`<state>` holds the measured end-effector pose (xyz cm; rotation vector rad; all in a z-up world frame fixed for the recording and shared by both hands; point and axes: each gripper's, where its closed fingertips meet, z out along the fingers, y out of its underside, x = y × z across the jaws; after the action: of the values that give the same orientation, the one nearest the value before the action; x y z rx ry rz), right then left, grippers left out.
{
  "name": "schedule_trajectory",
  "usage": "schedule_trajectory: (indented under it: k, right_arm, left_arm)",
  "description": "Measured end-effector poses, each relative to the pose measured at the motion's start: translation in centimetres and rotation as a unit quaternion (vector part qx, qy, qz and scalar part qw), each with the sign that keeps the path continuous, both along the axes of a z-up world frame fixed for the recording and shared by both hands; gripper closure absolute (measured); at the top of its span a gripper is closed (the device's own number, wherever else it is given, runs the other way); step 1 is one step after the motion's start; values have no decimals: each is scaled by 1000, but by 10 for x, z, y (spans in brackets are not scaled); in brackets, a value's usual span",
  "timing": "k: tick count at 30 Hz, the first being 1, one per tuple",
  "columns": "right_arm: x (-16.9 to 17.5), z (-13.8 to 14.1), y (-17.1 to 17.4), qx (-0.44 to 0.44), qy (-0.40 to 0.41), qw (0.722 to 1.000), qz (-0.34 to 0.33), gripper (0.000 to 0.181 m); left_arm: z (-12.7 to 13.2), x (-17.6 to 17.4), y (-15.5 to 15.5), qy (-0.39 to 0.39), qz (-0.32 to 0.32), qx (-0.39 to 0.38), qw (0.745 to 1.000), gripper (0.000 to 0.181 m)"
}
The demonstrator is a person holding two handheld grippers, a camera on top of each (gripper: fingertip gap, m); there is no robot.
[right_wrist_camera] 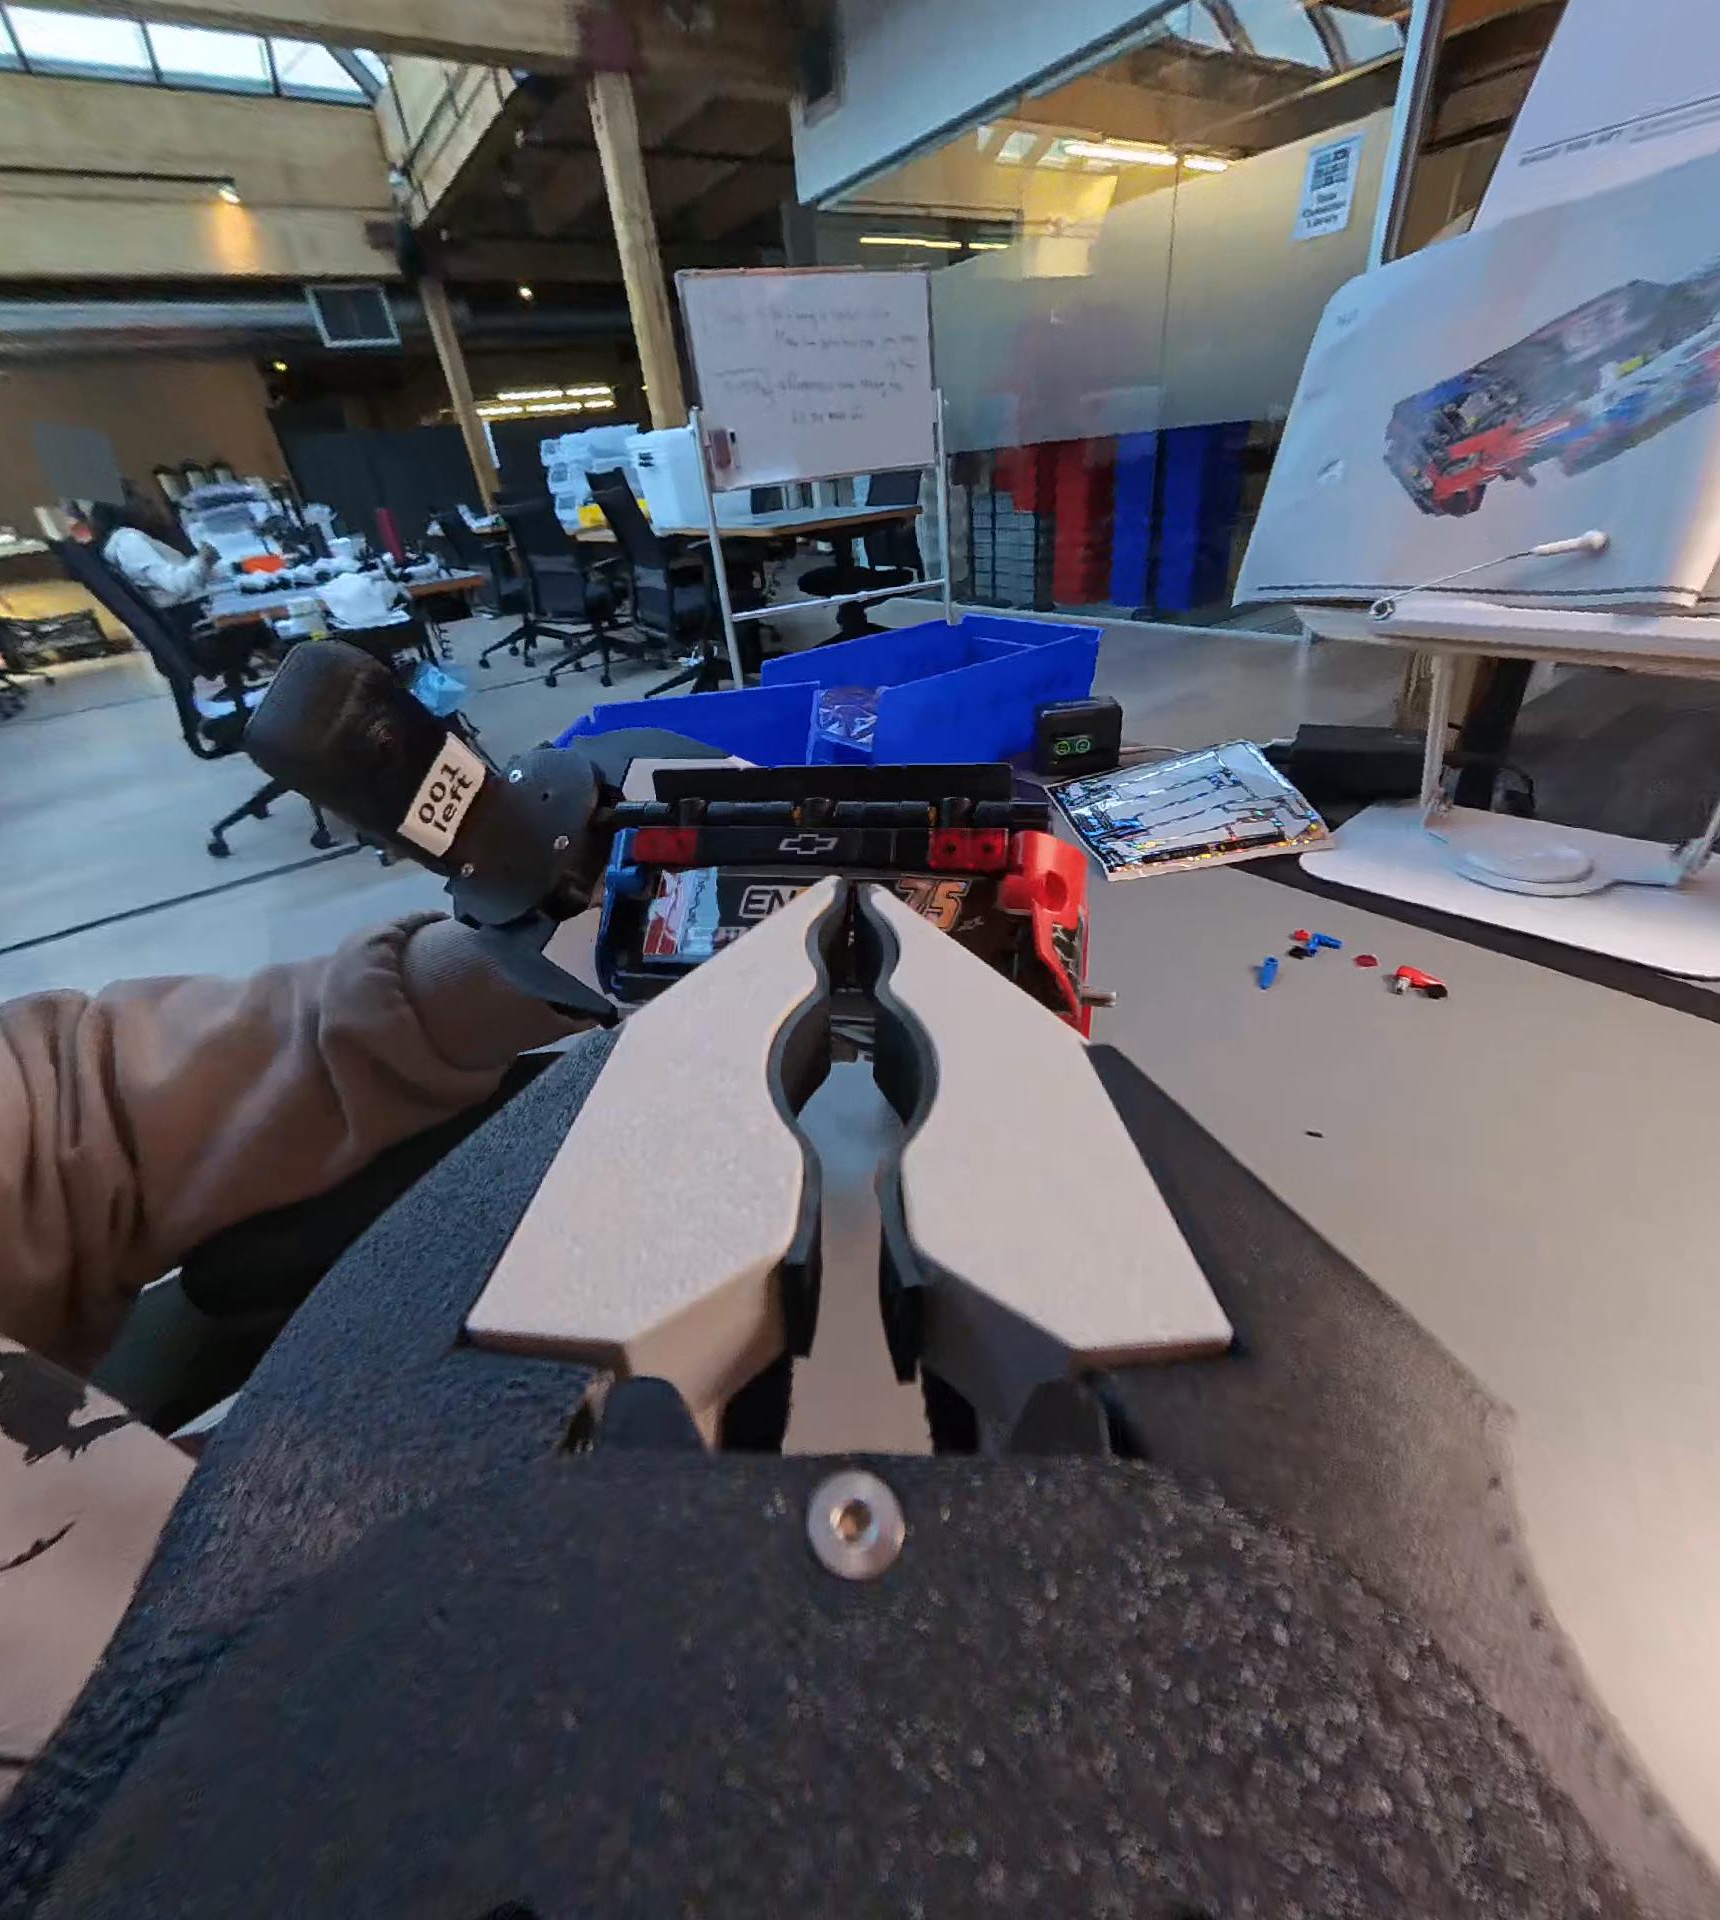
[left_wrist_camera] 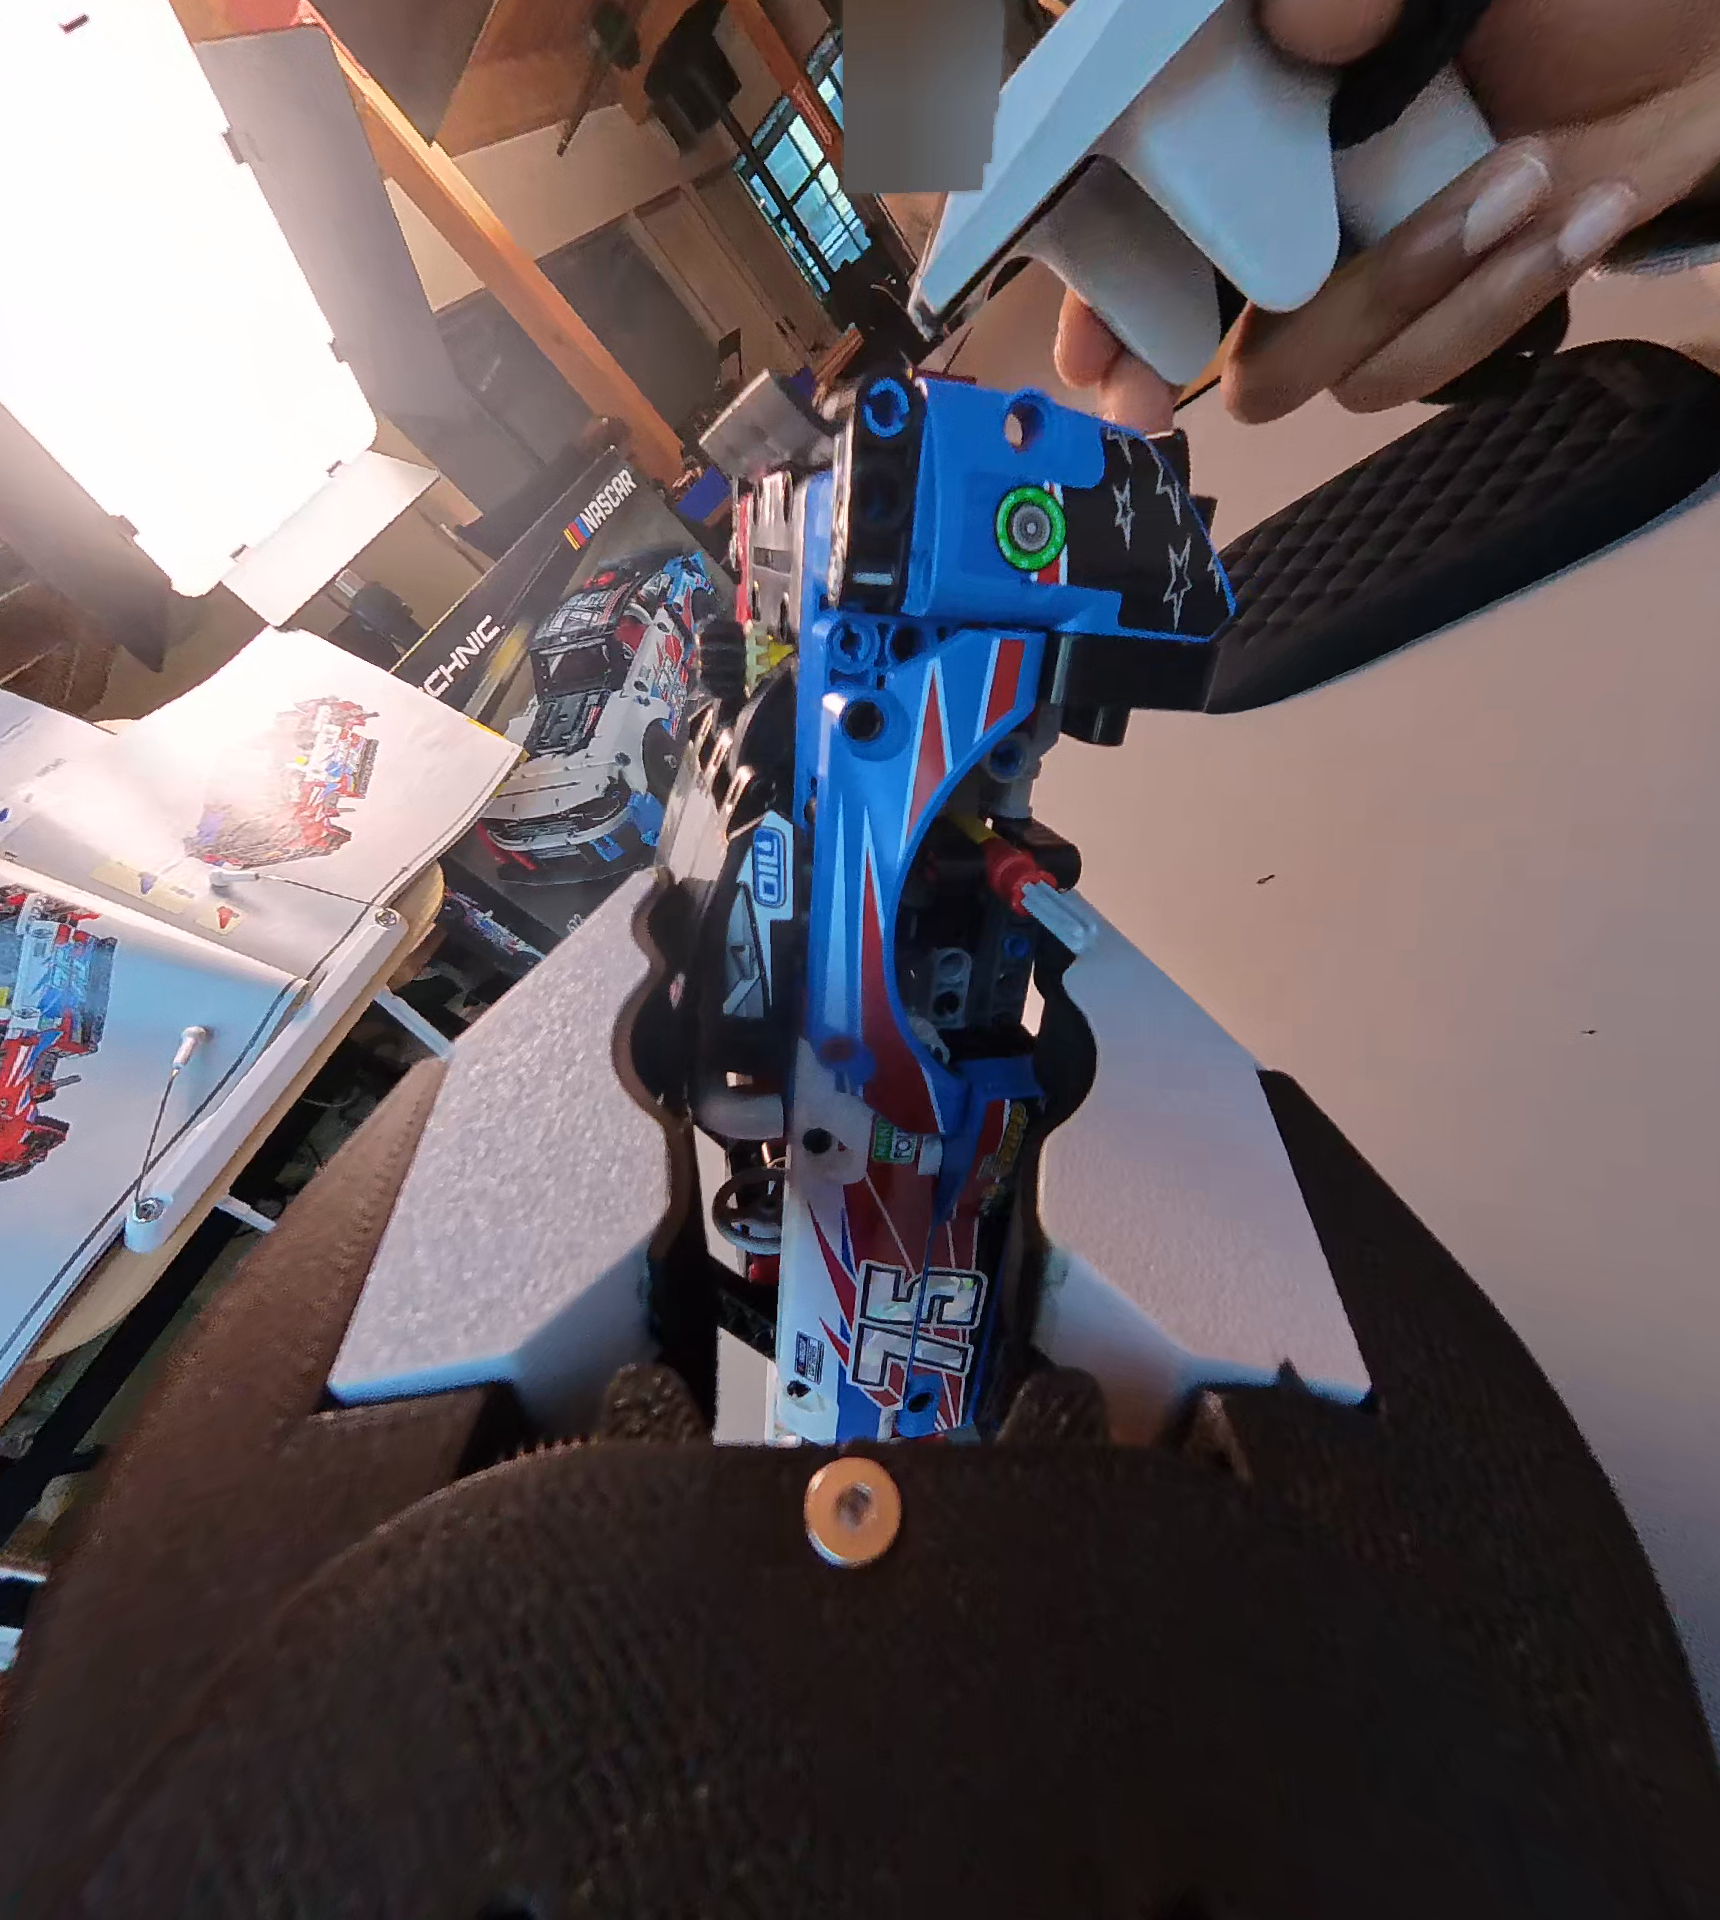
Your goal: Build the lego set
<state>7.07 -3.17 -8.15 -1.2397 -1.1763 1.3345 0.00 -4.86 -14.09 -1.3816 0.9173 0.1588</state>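
Note:
The partly built lego car (left_wrist_camera: 897, 831), blue, red and white with stickers, is clamped lengthwise between the fingers of my left gripper (left_wrist_camera: 861, 925), tilted up off the table. In the right wrist view I see its rear end (right_wrist_camera: 1043, 904), with the left gripper's black handle (right_wrist_camera: 440, 800) at its left side. My right gripper (right_wrist_camera: 851, 894) is shut, with its tips against the car's rear. I cannot see anything between its tips. It also shows in the left wrist view (left_wrist_camera: 1126, 177), held by a hand at the car's far end.
An open instruction booklet on a stand (right_wrist_camera: 1562, 416) is at the right, also in the left wrist view (left_wrist_camera: 108, 987). The set's box (left_wrist_camera: 575, 675) stands behind. Blue bins (right_wrist_camera: 939, 686), a sticker sheet (right_wrist_camera: 1188, 810) and loose small pieces (right_wrist_camera: 1355, 961) lie on the grey table (right_wrist_camera: 1458, 1247). The grippers' ends are close to 10 cm from one another.

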Motion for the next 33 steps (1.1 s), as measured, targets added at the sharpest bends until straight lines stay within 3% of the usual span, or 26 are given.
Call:
schedule_trajectory:
  k: [7,10,15,24,33]
  right_arm:
    - [-22,-10,-6,36,-7,998,-57,156]
    - [-28,-13,-6,95,-7,990,-100,142]
    - [-31,-12,-4,97,30,987,-124,134]
    - [-34,-13,5,80,22,995,-47,114]
    - [-37,-19,10,31,36,998,-29,99]
  left_arm:
    - [-3,-2,8,12,38,9,999,115]
    - [-3,-4,13,14,56,9,998,115]
    - [-3,-7,16,10,68,11,998,115]
    - [-4,-7,20,10,73,6,997,115]
    - [-9,-9,24,24,79,2,997,116]
